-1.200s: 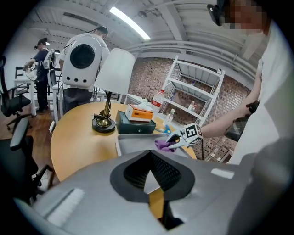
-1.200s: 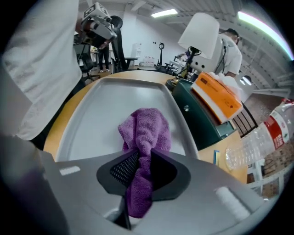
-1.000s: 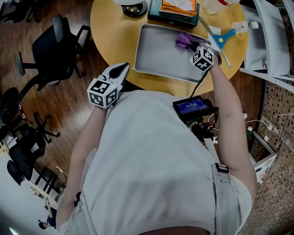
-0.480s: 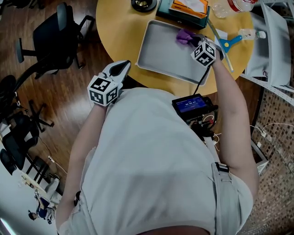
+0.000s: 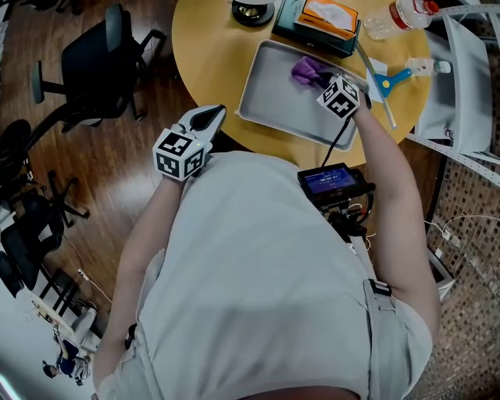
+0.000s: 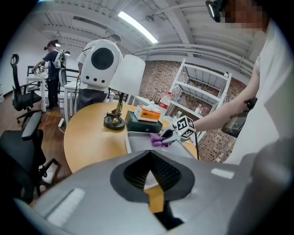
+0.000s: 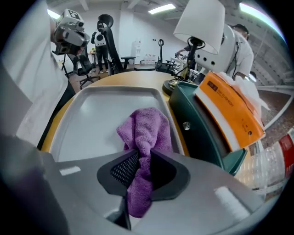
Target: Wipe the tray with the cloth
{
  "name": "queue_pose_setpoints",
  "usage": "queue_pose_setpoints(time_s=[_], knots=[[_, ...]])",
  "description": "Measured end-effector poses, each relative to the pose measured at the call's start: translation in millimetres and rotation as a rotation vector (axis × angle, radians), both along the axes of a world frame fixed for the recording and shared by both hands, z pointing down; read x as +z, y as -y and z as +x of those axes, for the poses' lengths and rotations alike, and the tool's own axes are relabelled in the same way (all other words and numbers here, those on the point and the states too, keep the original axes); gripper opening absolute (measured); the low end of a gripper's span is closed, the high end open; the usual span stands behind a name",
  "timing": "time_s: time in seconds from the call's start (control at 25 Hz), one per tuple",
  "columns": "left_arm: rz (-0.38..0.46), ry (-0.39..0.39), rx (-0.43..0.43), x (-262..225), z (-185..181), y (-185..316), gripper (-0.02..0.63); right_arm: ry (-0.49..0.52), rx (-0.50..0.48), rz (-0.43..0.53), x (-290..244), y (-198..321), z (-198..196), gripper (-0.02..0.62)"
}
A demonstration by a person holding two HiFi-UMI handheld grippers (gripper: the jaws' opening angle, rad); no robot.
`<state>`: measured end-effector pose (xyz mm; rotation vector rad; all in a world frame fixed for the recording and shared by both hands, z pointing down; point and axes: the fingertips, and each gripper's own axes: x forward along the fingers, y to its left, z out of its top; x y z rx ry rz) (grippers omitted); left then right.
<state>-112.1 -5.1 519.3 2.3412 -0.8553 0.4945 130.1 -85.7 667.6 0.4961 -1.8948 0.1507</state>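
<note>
A grey metal tray [image 5: 269,90] lies on the round yellow table. My right gripper [image 5: 319,76] is over the tray's far right part, shut on a purple cloth [image 5: 305,72]. In the right gripper view the cloth [image 7: 146,131] is pinched between the jaws of the right gripper [image 7: 140,165] and bunches onto the tray [image 7: 101,114] near its far rim. My left gripper [image 5: 211,117] is held off the table's near edge, by my body. The jaws of the left gripper [image 6: 150,173] meet with nothing between them. From there I see the tray [image 6: 137,137] and the cloth [image 6: 157,140].
Behind the tray stand a dark green box [image 5: 316,30] with an orange packet on it and a lamp base [image 5: 251,11]. A plastic bottle [image 5: 406,11] and a blue-handled tool [image 5: 397,76] lie at the right. An office chair [image 5: 86,62] stands left of the table. A white shelf [image 5: 461,86] is at the right.
My right gripper has slid the cloth a little to the left along the tray's far side. The left gripper has stayed where it was.
</note>
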Motion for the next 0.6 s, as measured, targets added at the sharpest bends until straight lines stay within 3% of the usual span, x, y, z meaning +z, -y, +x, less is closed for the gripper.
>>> queue_pose_setpoints(time_s=[0.36,0.6], knots=[[0.006,-0.011,0.066,-1.2,12.1,-0.1,0.000,0.096,-0.124,-0.101,1.2,-103.8,-43.6,0.067],[0.010,-0.021,0.089,-2.5,19.7,3.8,0.000,0.109,-0.197,-0.150,3.8,-147.8,-58.9,0.069]])
